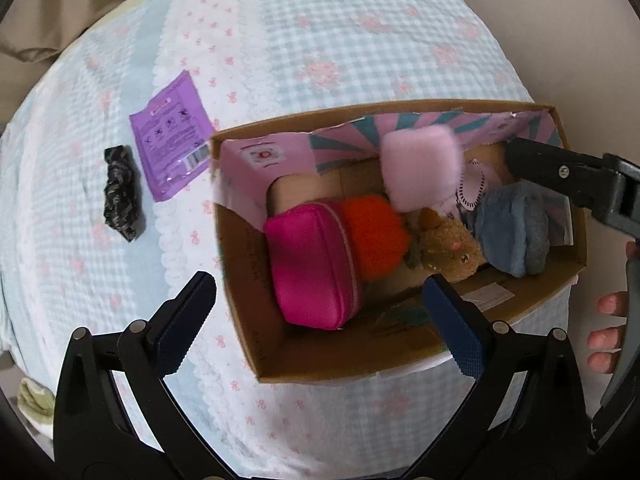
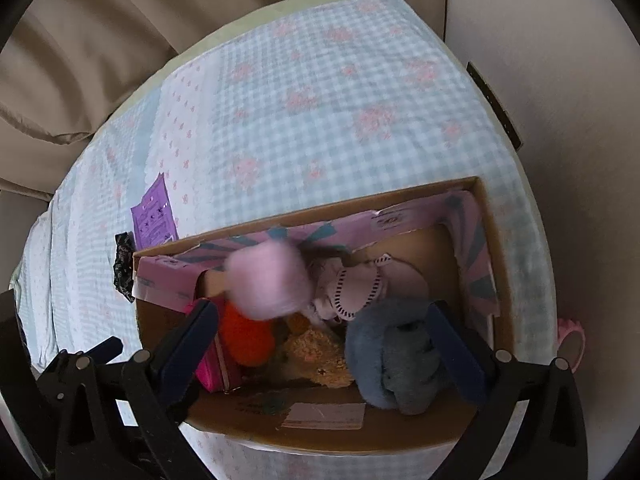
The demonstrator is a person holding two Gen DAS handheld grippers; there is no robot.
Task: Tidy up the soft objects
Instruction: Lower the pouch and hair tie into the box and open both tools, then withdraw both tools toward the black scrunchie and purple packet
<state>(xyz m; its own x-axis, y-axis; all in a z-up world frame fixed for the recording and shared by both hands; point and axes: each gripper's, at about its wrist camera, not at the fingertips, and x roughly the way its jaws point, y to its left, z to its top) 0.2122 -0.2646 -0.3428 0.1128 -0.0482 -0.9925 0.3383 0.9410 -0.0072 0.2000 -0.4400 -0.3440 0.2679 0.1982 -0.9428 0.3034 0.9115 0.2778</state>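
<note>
A cardboard box (image 1: 248, 320) (image 2: 486, 240) stands on the checked cloth. Inside lie a magenta zip pouch (image 1: 312, 268), an orange pompom (image 1: 374, 236) (image 2: 246, 338), a brown plush toy (image 1: 448, 250) (image 2: 320, 356), a blue fuzzy item (image 1: 512, 232) (image 2: 384, 360) and a white striped piece (image 2: 352, 292). A pink fluffy cube (image 1: 418, 168) (image 2: 270, 280) is blurred above them, apart from both grippers. My left gripper (image 1: 320, 316) is open over the box's near left side. My right gripper (image 2: 320, 344) is open over the box; its finger (image 1: 560, 172) shows in the left wrist view.
A purple packet (image 1: 170, 148) (image 2: 154, 216) and a black scrunchie (image 1: 122, 192) (image 2: 124, 266) lie on the cloth left of the box. A pink tape roll (image 2: 572, 344) sits at the right edge. Beige cushions (image 2: 80, 60) surround the table.
</note>
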